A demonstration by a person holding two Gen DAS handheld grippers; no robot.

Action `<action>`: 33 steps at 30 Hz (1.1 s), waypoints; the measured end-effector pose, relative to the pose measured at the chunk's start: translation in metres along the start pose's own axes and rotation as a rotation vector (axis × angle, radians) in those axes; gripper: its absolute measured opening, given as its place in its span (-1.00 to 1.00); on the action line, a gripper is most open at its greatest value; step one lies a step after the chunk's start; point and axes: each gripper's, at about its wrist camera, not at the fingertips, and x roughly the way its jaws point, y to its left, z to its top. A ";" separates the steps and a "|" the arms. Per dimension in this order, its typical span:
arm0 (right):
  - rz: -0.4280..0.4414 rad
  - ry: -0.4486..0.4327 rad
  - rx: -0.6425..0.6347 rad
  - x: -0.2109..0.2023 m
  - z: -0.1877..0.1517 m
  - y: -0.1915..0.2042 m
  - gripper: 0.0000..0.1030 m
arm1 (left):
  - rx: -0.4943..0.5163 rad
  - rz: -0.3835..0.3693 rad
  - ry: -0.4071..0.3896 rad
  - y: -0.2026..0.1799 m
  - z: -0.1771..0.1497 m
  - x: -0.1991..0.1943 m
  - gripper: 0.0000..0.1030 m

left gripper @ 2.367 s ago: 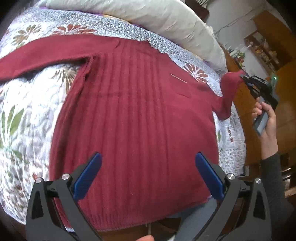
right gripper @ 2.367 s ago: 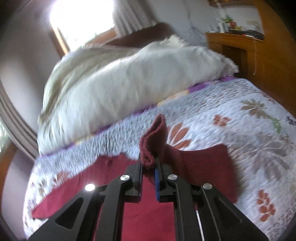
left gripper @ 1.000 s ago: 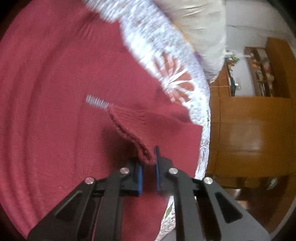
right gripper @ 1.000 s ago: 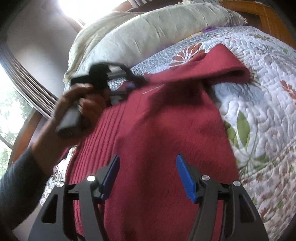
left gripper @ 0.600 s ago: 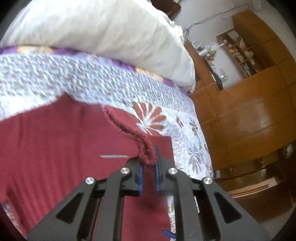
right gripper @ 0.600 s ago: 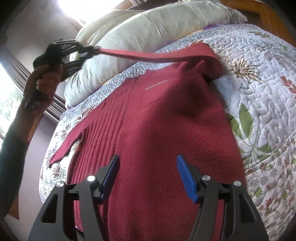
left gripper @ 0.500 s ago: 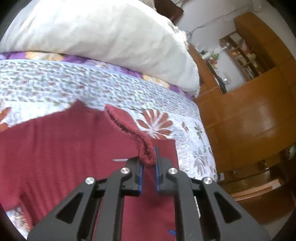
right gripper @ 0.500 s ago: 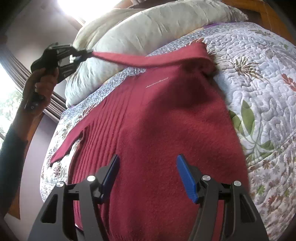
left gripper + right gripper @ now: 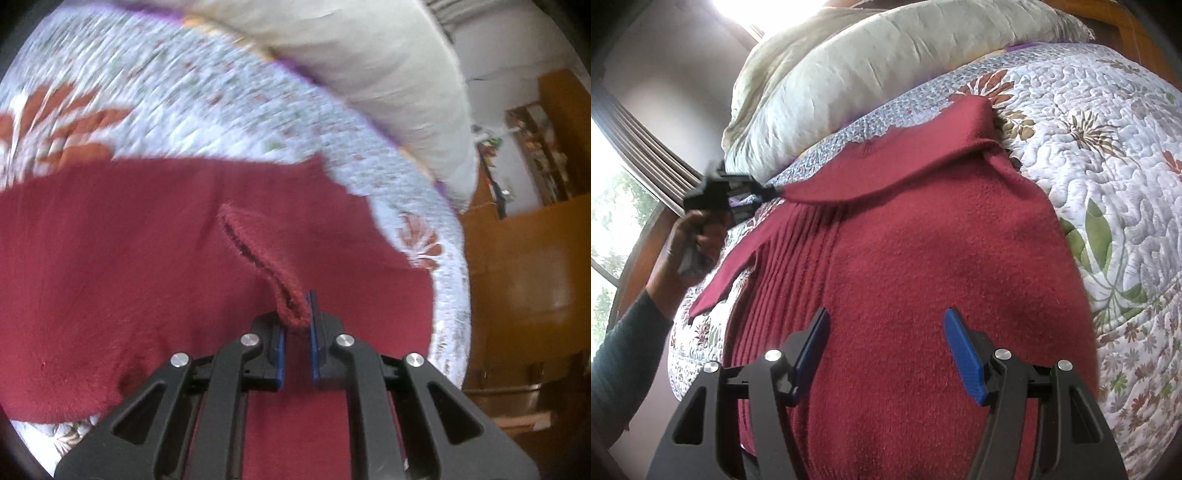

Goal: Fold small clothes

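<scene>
A dark red knit sweater point(image 9: 905, 280) lies spread on the quilted bed. Its right sleeve point(image 9: 886, 173) is folded across the chest toward the left. My left gripper point(image 9: 295, 325) is shut on the cuff of that sleeve point(image 9: 284, 291), low over the sweater's upper body point(image 9: 110, 258). In the right wrist view the same left gripper point(image 9: 768, 192) appears at the far left, held by a hand point(image 9: 690, 243), with the sleeve stretched from it. My right gripper point(image 9: 886, 347) hovers open above the sweater's lower half, nothing between its blue pads point(image 9: 964, 358).
A floral quilt point(image 9: 1108, 155) covers the bed. A bulky cream duvet point(image 9: 886, 66) lies along the far side. Wooden furniture point(image 9: 524, 266) stands past the bed's right edge. A window with curtains point(image 9: 635, 155) is at the left.
My left gripper has carried the sleeve cuff down and across the sweater's chest, from stretched high in the air to low over the fabric. My right gripper has stayed open and still.
</scene>
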 end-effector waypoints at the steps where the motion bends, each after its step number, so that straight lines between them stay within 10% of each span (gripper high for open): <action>1: -0.001 0.001 -0.003 0.000 0.000 0.001 0.26 | -0.012 0.015 0.018 0.007 -0.002 0.007 -0.84; 5: -0.001 0.004 -0.007 0.000 0.000 0.003 0.26 | -0.062 0.121 -0.119 0.021 -0.009 -0.016 -0.65; 8: 0.006 -0.004 -0.009 -0.004 0.000 0.005 0.26 | 0.008 0.058 -0.265 -0.004 -0.021 -0.052 -0.41; 15: 0.029 0.001 -0.019 -0.007 -0.004 0.019 0.26 | 0.065 0.025 -0.101 -0.027 -0.016 0.007 -0.21; 17: 0.035 0.001 -0.017 -0.010 -0.005 0.023 0.26 | 0.039 0.108 -0.072 -0.008 -0.011 0.027 -0.26; 19: 0.038 0.008 -0.023 -0.012 -0.007 0.026 0.26 | -0.009 0.120 -0.065 0.010 -0.014 0.024 -0.91; 21: 0.039 0.011 -0.034 -0.015 -0.010 0.029 0.26 | -0.040 0.111 -0.086 0.026 -0.016 0.008 -0.94; 26: 0.047 0.012 -0.055 -0.022 -0.015 0.037 0.27 | -0.076 0.110 -0.296 0.066 -0.048 -0.098 0.61; 33: 0.097 0.035 -0.090 -0.021 -0.029 0.063 0.32 | -0.312 0.188 -0.493 0.199 -0.133 -0.249 0.69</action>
